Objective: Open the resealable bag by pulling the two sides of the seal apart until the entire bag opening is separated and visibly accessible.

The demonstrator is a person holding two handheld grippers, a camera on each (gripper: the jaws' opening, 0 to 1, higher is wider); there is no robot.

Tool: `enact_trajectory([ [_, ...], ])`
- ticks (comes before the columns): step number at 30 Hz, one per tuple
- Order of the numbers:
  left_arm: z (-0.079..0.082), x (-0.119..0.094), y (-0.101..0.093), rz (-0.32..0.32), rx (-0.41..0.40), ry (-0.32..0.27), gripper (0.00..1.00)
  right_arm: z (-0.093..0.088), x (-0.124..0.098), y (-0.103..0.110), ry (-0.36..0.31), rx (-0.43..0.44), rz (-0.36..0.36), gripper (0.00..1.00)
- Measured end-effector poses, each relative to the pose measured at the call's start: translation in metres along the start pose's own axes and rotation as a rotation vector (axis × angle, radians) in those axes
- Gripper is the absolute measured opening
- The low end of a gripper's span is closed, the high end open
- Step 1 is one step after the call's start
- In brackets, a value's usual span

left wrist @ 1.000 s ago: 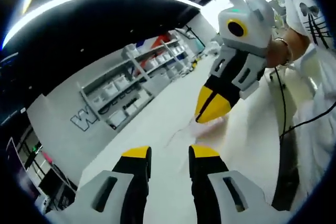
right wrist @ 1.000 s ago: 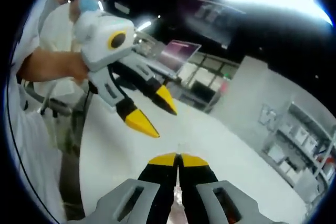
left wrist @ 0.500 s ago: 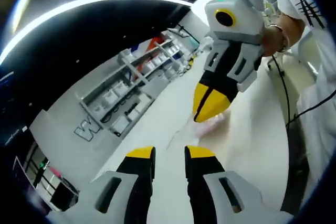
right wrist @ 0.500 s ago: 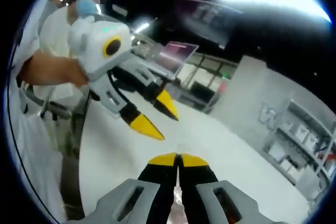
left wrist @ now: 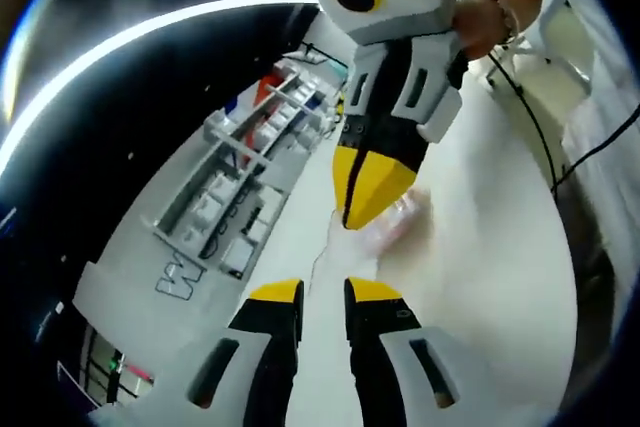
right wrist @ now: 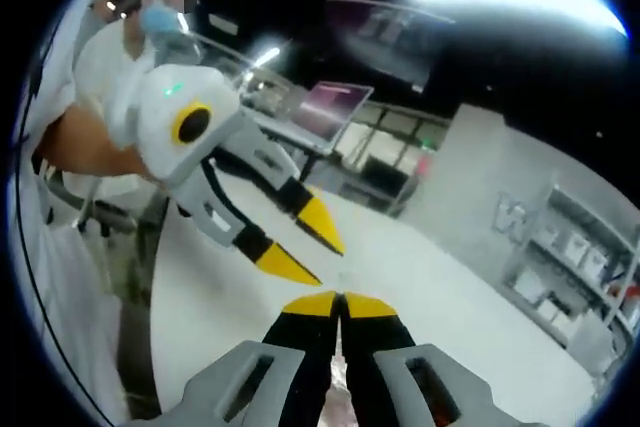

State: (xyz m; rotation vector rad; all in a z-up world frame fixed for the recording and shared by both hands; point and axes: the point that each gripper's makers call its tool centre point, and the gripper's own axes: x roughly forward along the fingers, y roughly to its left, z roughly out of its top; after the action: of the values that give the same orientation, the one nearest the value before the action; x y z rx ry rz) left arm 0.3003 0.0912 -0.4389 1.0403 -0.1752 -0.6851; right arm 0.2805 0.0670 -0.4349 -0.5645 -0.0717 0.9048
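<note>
The right tool (left wrist: 362, 209) is clamped on the clear resealable bag's (left wrist: 392, 230) lip above the white counter (left wrist: 480, 267). The left tool (right wrist: 305, 245), jaws apart and empty, hovers close. Next, I judge, it must pinch the opposite lip and pull.

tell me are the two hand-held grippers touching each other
Apart. The right gripper view shows white table between the left hand-held gripper and the right hand-held gripper; the gap is narrow.

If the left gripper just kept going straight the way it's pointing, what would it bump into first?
Probably the clear resealable bag hanging from the shut right gripper, just ahead of the open left gripper. Depth is hard to judge; it might meet the right gripper's yellow tips instead.
</note>
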Motion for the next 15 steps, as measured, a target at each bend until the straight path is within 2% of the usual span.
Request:
enact_trajectory([
  [8, 0.0048, 0.0047, -0.0035, 0.004, 0.126, -0.014, 0.08, -0.0006, -0.0007, 0.0004, -0.005, 0.017, 0.003, 0.0],
  [15, 0.006, 0.0096, -0.0043, 0.017, 0.224, -0.009, 0.08, 0.0013, -0.0003, 0.0022, -0.014, 0.031, 0.005, 0.0],
])
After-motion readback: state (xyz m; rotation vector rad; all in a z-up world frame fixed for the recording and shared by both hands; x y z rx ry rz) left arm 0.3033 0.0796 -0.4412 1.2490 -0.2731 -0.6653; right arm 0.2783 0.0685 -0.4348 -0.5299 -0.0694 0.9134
